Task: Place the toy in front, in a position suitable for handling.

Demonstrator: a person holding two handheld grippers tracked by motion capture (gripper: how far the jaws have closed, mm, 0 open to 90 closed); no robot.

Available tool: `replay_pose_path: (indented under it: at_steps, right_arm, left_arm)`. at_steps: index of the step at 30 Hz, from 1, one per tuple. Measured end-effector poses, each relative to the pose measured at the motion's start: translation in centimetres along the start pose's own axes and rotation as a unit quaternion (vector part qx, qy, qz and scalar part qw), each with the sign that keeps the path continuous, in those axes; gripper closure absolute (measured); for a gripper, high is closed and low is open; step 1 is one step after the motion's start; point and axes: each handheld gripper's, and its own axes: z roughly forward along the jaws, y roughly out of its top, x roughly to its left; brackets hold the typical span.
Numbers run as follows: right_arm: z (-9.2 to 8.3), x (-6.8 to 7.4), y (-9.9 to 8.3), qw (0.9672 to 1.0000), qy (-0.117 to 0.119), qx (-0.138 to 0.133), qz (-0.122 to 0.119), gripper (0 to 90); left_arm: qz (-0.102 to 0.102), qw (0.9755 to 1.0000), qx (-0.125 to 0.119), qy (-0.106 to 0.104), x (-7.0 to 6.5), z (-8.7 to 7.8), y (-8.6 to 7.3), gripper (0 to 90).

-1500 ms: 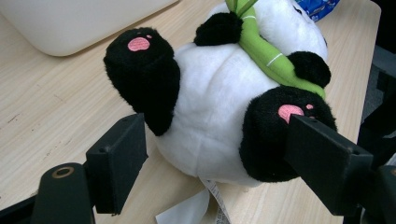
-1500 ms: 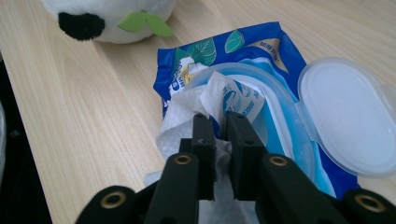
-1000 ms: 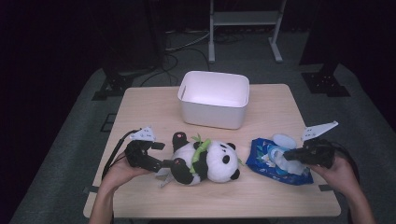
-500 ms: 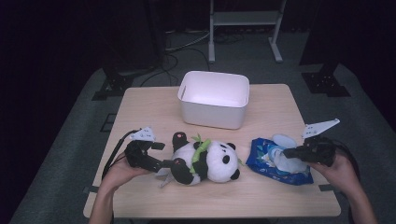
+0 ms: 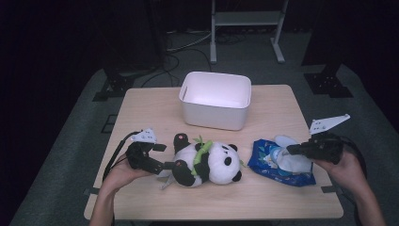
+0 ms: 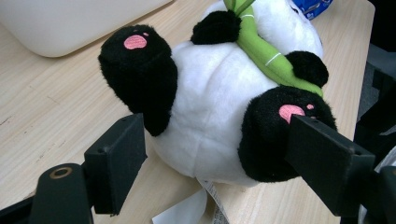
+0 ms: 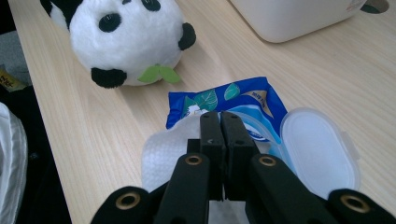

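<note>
A plush panda holding a green bamboo stalk lies on its back on the wooden table. My left gripper has its jaws wide around the panda's bottom. One pad sits against the left leg, the other against the right foot. At the right lies a blue wet-wipe pack with its white lid flipped open. My right gripper is shut at the pack's opening on a white wipe that trails out toward me.
A white plastic bin stands at the back middle of the table. The panda's sewn-in label lies flat under its bottom. The table's front edge is close to both hands.
</note>
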Motion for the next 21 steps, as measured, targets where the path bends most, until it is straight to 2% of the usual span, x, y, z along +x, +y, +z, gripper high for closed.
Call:
replay_pose_path:
  at_steps: [14,17,18,19,20,21]
  right_arm:
    - [-1.5,0.9,4.0,0.9994,0.006,-0.010,-0.032,88.0]
    - [-1.7,1.5,5.9,0.9986,0.015,-0.018,-0.048,88.0]
    - [-1.7,1.5,5.9,0.9986,0.015,-0.018,-0.048,88.0]
    - [-1.5,1.8,7.0,0.9980,0.020,-0.018,-0.057,88.0]
    - [-1.5,1.8,7.0,0.9980,0.020,-0.018,-0.057,88.0]
    - [-1.2,2.2,8.1,0.9973,0.026,-0.019,-0.066,88.0]
  left_arm:
    - [0.001,1.0000,0.000,-0.005,0.0,0.0,-0.1,19.1]
    - [0.003,1.0000,0.001,-0.003,-0.1,0.0,0.0,19.1]
    - [0.003,1.0000,0.001,-0.003,-0.1,0.0,0.0,19.1]
    - [0.006,1.0000,0.003,-0.002,-0.1,0.0,0.0,19.1]
    - [0.006,1.0000,0.003,-0.002,-0.1,0.0,0.0,19.1]
    - [0.006,1.0000,0.003,-0.003,-0.1,0.0,0.0,19.2]
